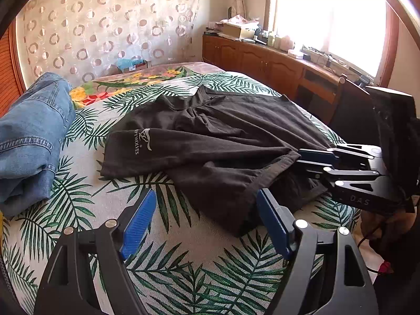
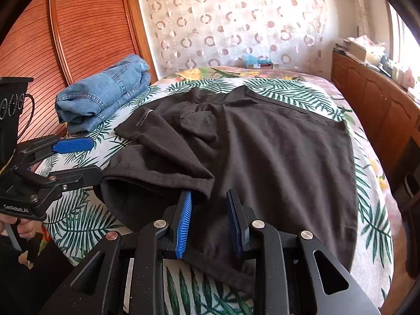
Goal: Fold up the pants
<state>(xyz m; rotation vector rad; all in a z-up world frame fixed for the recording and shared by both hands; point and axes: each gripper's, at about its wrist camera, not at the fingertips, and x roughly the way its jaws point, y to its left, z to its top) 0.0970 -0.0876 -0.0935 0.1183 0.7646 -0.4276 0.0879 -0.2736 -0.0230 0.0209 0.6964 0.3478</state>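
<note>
Left gripper (image 1: 204, 220) jaws released, beside black pants (image 1: 223, 141); right gripper (image 2: 210, 223) partly parted, over hem (grip unclear).

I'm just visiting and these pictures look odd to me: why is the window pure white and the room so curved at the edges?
Left wrist view: the window is blown out by daylight, so nothing outside shows, and glare washes over the cabinet top. Right wrist view: the wardrobe door bows, a fisheye effect. Both views: dark round corners, and the black pants lose fold detail.
</note>
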